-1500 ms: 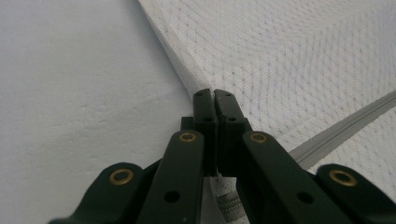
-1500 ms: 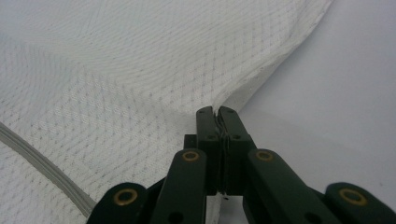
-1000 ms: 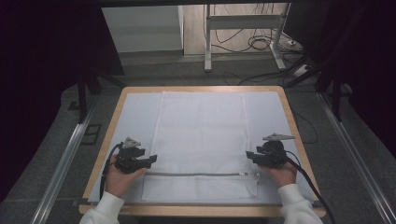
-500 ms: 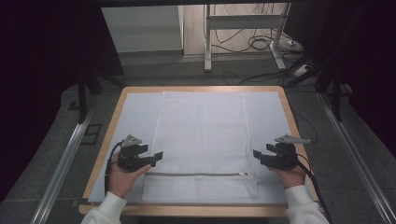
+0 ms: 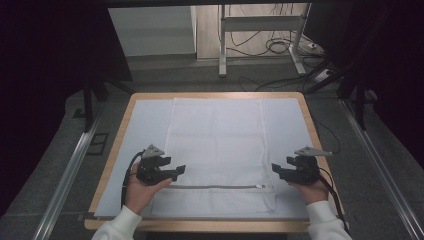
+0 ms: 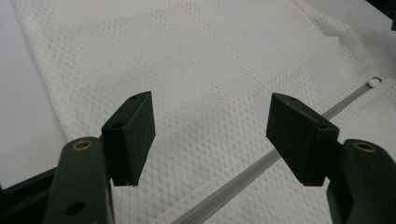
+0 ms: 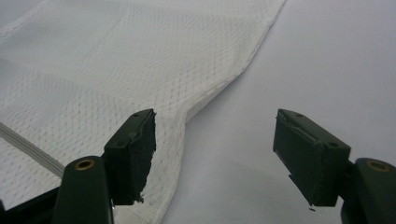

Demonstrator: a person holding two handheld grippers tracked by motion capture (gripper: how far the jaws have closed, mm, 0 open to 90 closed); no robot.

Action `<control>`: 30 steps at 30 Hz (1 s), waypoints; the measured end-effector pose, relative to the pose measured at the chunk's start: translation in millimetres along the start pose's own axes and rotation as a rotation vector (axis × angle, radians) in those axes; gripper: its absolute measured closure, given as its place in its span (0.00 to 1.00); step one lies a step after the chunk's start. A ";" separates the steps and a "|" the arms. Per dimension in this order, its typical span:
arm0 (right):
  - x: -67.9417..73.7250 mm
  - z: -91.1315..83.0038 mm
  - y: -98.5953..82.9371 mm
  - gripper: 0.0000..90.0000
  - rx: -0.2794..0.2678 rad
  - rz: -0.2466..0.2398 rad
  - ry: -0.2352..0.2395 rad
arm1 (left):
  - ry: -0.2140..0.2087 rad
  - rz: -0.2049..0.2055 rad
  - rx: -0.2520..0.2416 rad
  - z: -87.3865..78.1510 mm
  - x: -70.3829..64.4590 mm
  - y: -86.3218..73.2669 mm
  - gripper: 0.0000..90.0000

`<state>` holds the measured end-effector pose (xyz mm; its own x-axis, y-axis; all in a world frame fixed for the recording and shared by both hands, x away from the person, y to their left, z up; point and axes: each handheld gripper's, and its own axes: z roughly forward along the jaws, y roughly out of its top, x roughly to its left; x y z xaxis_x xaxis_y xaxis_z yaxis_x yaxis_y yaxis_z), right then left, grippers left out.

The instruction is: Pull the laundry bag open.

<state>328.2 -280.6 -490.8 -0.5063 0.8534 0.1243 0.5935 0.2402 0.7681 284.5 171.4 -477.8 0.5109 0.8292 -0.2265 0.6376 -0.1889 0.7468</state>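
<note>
1. Wooden-edged table (image 5: 120, 150) with a pale sheet over it, dark room around, cables on the floor at the far side.
2. Nearest me: my left gripper (image 5: 176, 170), jaws wide, nothing between them, hovering at the left edge of the white mesh zip-up laundry bag (image 5: 215, 145).
3. My right gripper (image 5: 278, 171), jaws also wide and empty, sits just beside the bag's right edge, over bare sheet; in the right gripper view that hem (image 7: 219, 84) runs off past the left jaw.
4. Grey zipper (image 5: 215, 187) runs across the near part of the bag, its white pull (image 5: 258, 187) at the right end; in the left gripper view it passes under the jaws.
5. Bag lies flat, long way running away from me, reaching almost to the far edge.
6. Risks, my guess: the right jaws may close on sheet instead of hem, since they're off the bag; pinching thin mesh could grab both layers or drag the sheet; uneven pulls would skew or wrinkle it.
</note>
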 end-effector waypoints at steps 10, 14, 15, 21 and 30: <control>2.4 -0.7 -0.9 0.31 0.003 -0.023 -0.017 | -0.080 0.038 0.031 15.1 -25.2 10.4 0.39; 2.9 -0.9 -1.2 0.31 0.004 -0.028 -0.025 | -0.092 0.059 0.059 24.5 -35.9 10.5 0.40; 3.1 -0.9 -1.3 0.31 0.002 -0.030 -0.029 | -0.096 0.064 0.067 27.0 -38.3 10.5 0.40; 2.6 -0.3 -1.9 0.32 -0.001 -0.030 -0.029 | -0.114 0.076 0.079 34.5 -47.6 12.8 0.41; 2.5 -0.2 -2.5 0.33 -0.001 -0.031 -0.020 | -0.174 0.103 0.104 43.5 -66.2 15.7 0.44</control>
<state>325.4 -279.1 -492.3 -0.5118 0.8545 0.0884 0.5773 0.2659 0.7720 285.7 90.7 -478.3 0.6622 0.7015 -0.2633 0.6284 -0.3285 0.7051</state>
